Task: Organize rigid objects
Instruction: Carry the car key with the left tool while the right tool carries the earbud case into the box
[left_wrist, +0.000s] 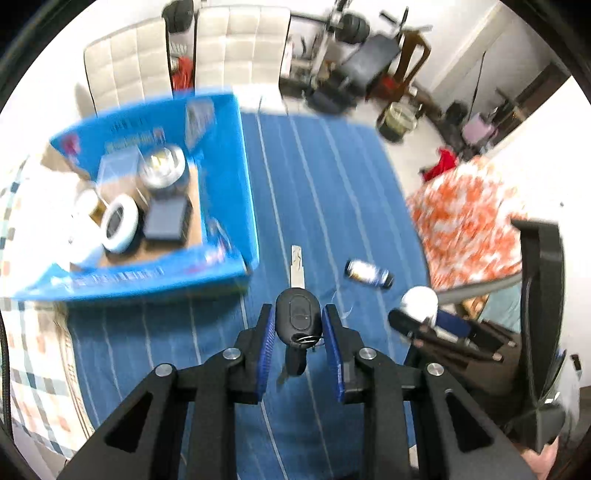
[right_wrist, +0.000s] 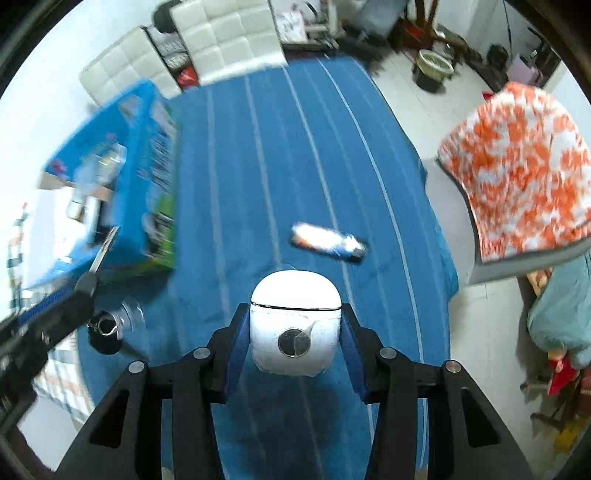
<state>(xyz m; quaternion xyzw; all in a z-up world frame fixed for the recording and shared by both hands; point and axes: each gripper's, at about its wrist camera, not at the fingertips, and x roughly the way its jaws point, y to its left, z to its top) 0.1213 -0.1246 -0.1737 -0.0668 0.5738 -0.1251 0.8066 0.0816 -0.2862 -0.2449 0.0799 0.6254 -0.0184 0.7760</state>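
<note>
My left gripper (left_wrist: 298, 317) is shut on a black car key (left_wrist: 297, 314) with its metal blade pointing forward, held above the blue striped cloth (left_wrist: 325, 192). My right gripper (right_wrist: 293, 325) is shut on a white earbud case (right_wrist: 294, 325), also above the cloth. The case also shows in the left wrist view (left_wrist: 420, 302). A small dark-capped bottle (right_wrist: 328, 242) lies on its side on the cloth ahead of the right gripper; it shows in the left view (left_wrist: 368, 275) too. An open blue box (left_wrist: 229, 155) to the left holds several items, including a white ring and a dark block.
White padded chairs (left_wrist: 236, 48) stand behind the table. An orange-and-white patterned cloth (right_wrist: 517, 166) drapes over a chair at the right. The blue box also shows at the left in the right wrist view (right_wrist: 147, 147). Clutter lies on the floor at the back right.
</note>
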